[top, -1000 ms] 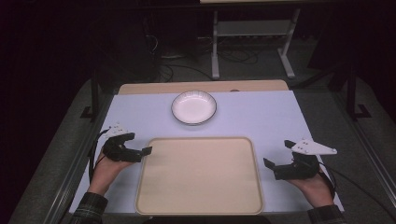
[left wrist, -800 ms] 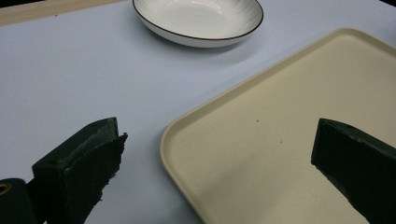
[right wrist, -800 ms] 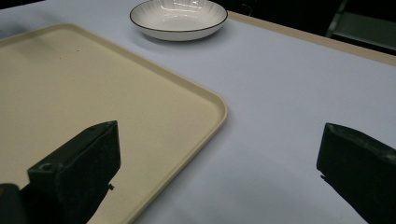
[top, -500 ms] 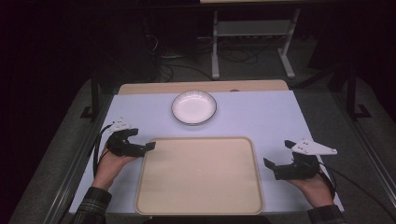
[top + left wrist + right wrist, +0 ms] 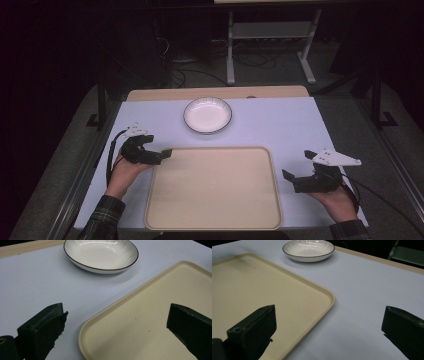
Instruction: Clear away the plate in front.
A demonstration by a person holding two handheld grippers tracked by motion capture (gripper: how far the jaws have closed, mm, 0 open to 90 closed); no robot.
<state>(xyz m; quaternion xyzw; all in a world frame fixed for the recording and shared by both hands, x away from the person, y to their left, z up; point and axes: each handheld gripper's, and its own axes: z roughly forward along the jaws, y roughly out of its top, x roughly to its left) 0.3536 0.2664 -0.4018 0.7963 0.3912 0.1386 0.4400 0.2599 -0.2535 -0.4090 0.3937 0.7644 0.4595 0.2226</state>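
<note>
Currently on the table [image 5: 300, 125], a pale lavender sheet with a strip of bare wood along its far edge:

Item 1, tray [image 5: 214, 187]. Cream, rectangular with rounded corners and a low raised rim, lying flat at the near middle of the table, nothing on it. A few small dark specks show on its surface in the left gripper view [image 5: 150, 322]. In the right gripper view [image 5: 262, 292] one rounded corner points toward the bare table.

Item 2, bowl [image 5: 207, 115]. White, shallow, fluted inside, with a thin dark rim. It stands upright beyond the far edge of the tray, apart from it and slightly left of centre, and holds nothing. It also appears at the top of the left gripper view [image 5: 101, 255] and of the right gripper view [image 5: 309, 250].

Item 3, left gripper [image 5: 165, 153]. Held in the person's left hand [image 5: 125, 172] at the tray's far left corner. Released: its jaws stand wide apart and grasp nothing. In the left gripper view one jaw is over the table just outside the tray's corner, the other over the tray's surface.

Item 4, right gripper [image 5: 298, 165]. Held in the person's right hand [image 5: 337, 200], just beside the tray's right edge, grey plate on top. Released as well, jaws wide apart and grasping nothing. In the right gripper view one jaw is over the tray's edge, the other over bare table.
</note>
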